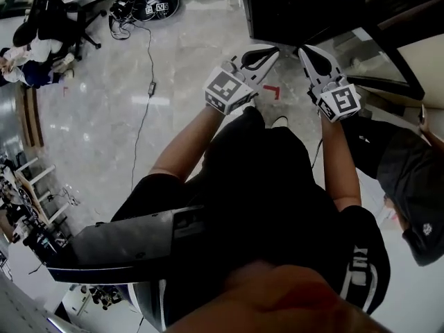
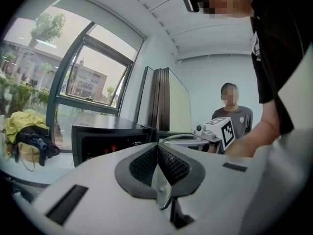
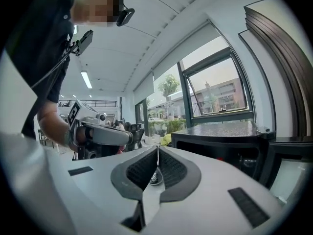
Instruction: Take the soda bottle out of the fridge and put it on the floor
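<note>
1. Left gripper (image 2: pixel 157 147): I see its jaws pressed together with nothing between them.
2. Right gripper (image 3: pixel 157 150): its jaws are likewise closed and empty.
3. Black fridge (image 1: pixel 305 9): it stands just ahead of both grippers. I cannot see the soda bottle in any view.

Up left, black office chair (image 1: pixel 59 19); beside it, round black base (image 1: pixel 156 5) bearing square markers. Thin black cable (image 1: pixel 152 86) trailing downward from there. Red tape corner (image 1: pixel 275 89). Bystander in grey shirt (image 2: pixel 230 116). Yellow bundle (image 2: pixel 20 120) below tall window (image 2: pixel 83 77).
</note>
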{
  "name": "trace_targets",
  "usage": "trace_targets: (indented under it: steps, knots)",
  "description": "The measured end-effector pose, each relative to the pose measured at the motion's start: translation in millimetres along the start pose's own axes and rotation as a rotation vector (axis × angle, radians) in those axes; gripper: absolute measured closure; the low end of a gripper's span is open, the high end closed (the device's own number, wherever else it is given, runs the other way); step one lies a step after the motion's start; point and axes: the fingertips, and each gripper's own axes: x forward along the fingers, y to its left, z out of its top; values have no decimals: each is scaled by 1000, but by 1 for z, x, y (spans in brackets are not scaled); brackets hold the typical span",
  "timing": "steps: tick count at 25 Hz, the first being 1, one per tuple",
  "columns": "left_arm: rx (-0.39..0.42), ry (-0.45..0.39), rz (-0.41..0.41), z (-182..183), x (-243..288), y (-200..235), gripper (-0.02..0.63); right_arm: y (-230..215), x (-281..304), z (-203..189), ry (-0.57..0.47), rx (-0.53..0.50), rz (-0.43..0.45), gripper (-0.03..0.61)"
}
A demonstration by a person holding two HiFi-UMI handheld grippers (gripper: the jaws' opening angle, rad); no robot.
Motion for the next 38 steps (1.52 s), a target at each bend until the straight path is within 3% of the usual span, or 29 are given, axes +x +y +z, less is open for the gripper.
trace_targets:
  steps: [4, 11, 15, 17, 21, 25, 30, 38]
  knots:
    - [-18, 1, 19, -19, 33, 53, 609, -52, 45, -23, 4, -9, -72, 563]
    - [-39, 14, 115, -79, 90, 121, 609, -141, 98, -103, 40, 40, -155, 563]
    - [-47, 1, 148, -105, 116, 156, 609, -191, 122, -132, -9, 110, -215, 557]
    - [-37, -6, 163, -117, 130, 170, 609, -208, 131, -140, -40, 126, -230, 523]
    - [-30, -38, 203, -141, 150, 190, 609, -226, 144, -160, -75, 138, -235, 432]
    - [-27, -36, 237, -160, 160, 208, 609, -230, 160, -179, -30, 85, -222, 360]
    - [-60, -59, 239, -166, 167, 216, 609, -243, 167, -176, -28, 54, -270, 288]
    - [-16, -103, 231, -145, 192, 229, 609, -266, 192, -156, -27, 7, -274, 256]
